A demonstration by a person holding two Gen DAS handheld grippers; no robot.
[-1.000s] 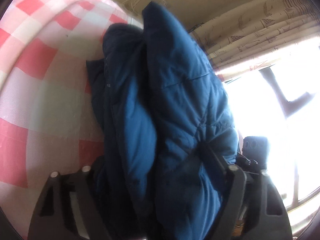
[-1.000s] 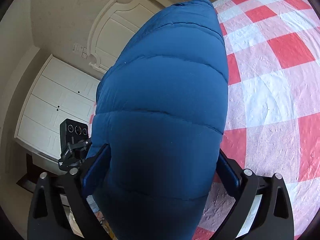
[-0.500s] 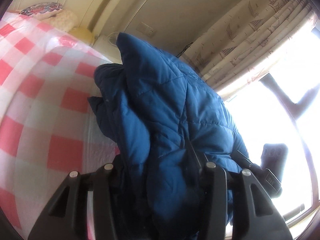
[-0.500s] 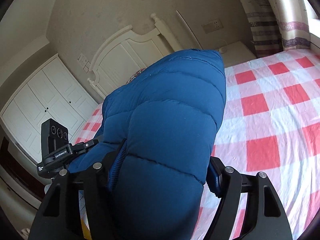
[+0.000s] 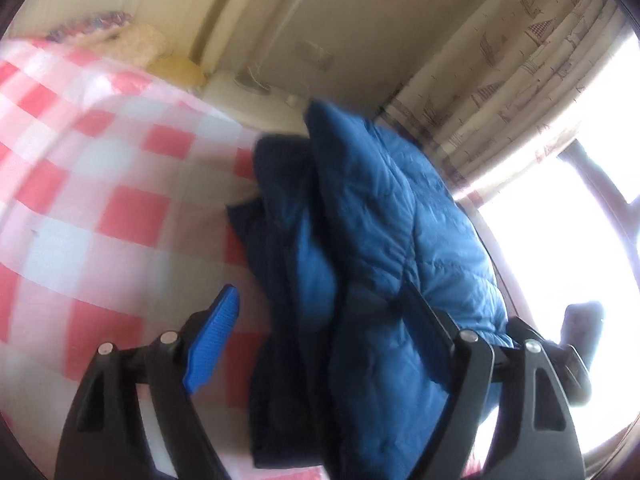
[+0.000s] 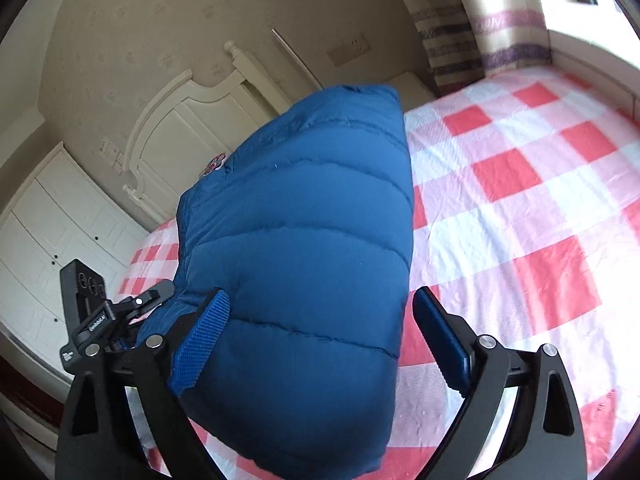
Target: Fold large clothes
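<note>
While my left gripper (image 5: 320, 344) and right gripper (image 6: 320, 344) both stand spread wide, gripping nothing, the blue puffer jacket (image 6: 304, 264) bulges between their fingers, bunched on the checked bedspread (image 6: 520, 208), whose squares lie bare to its right.

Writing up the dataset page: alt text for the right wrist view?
A folded blue puffer jacket sits between the open fingers of the right tool, on a bed with a red-and-white checked sheet. A cream headboard and white wardrobe stand behind.
</note>
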